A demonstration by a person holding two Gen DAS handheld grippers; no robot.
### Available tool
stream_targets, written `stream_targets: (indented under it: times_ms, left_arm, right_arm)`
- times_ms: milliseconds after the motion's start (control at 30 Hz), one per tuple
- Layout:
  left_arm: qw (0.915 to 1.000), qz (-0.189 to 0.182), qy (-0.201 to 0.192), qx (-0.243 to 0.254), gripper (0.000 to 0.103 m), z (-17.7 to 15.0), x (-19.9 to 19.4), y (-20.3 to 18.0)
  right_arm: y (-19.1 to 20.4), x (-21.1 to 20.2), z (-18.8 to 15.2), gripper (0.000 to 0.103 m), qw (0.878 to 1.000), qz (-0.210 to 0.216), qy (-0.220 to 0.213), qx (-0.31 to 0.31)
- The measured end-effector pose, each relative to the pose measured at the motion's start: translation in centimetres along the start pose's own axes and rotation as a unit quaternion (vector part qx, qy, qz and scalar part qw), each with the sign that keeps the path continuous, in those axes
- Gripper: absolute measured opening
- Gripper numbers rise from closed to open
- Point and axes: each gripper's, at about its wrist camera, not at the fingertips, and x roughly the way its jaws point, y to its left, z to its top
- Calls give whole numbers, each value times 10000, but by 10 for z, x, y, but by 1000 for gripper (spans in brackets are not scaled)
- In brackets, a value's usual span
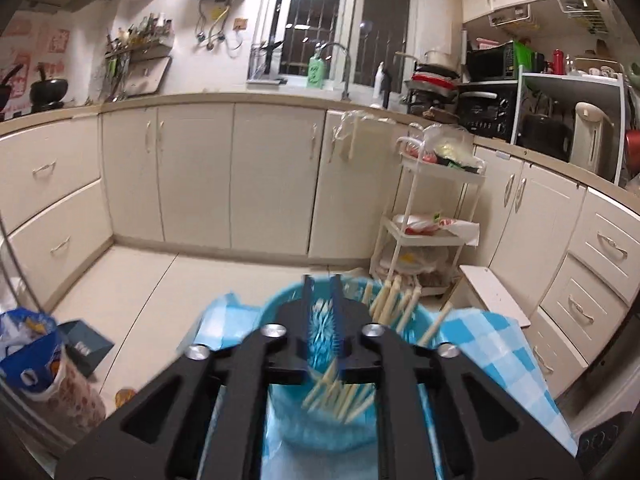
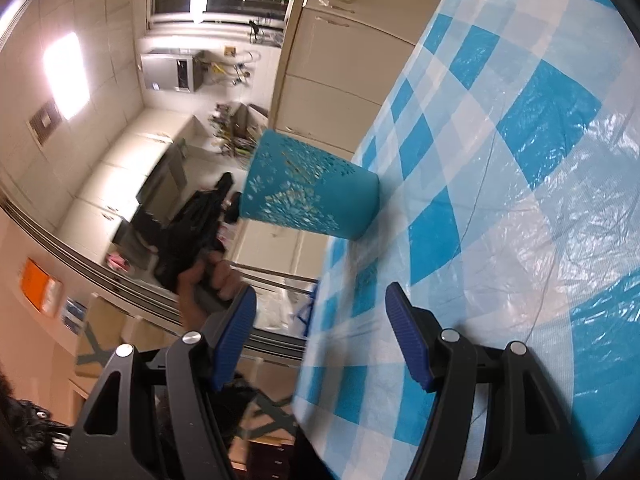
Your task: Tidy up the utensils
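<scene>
A teal perforated holder (image 1: 276,312) stands on the blue-and-white checked tablecloth (image 1: 500,344). Several pale chopsticks (image 1: 394,300) lean inside it, and more of them show blurred lower down. My left gripper (image 1: 322,284) hangs right over the holder's mouth; its blue pads stand a narrow gap apart with nothing pressed between them. In the right wrist view, which is rolled sideways, the holder (image 2: 312,192) sits near the table's edge and a hand (image 2: 218,280) holds the left gripper (image 2: 224,188) at its mouth. My right gripper (image 2: 320,308) is open and empty above the tablecloth (image 2: 520,160), well short of the holder.
A white tiered trolley (image 1: 432,220) with bags stands beyond the table by the cream cabinets (image 1: 240,176). A low white stool (image 1: 492,296) is beside it. On the floor at the left are a blue-and-white bag (image 1: 36,344) and a dark box (image 1: 86,348).
</scene>
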Motion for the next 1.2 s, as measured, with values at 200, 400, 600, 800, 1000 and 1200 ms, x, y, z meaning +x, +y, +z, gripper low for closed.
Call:
stream_targets:
  times_ms: [200, 400, 600, 800, 1000, 1200]
  left_arm:
    - [9981, 417, 333, -314, 82, -23, -58, 1]
    - [9956, 746, 483, -291, 96, -43, -130, -14]
    - [9929, 1089, 432, -211, 96, -58, -199, -23]
    - [9919, 1094, 486, -425, 96, -75, -259, -28]
    - [9872, 1175, 929, -555, 96, -101, -294, -26]
    - [9833, 1207, 1266, -507, 96, -144, -320, -28]
  right_arm:
    - [53, -10, -14, 73, 9886, -1237, -145, -841]
    - [150, -20, -36, 94, 9414, -2546, -642, -2117]
    - [223, -35, -68, 96, 9060, -2952, -1071, -2840]
    - [268, -46, -101, 96, 8922, -3085, -1041, -3130]
    - [280, -71, -142, 96, 8924, -3264, -1018, -2943]
    - [265, -85, -193, 96, 8905, -3420, -866, -2872]
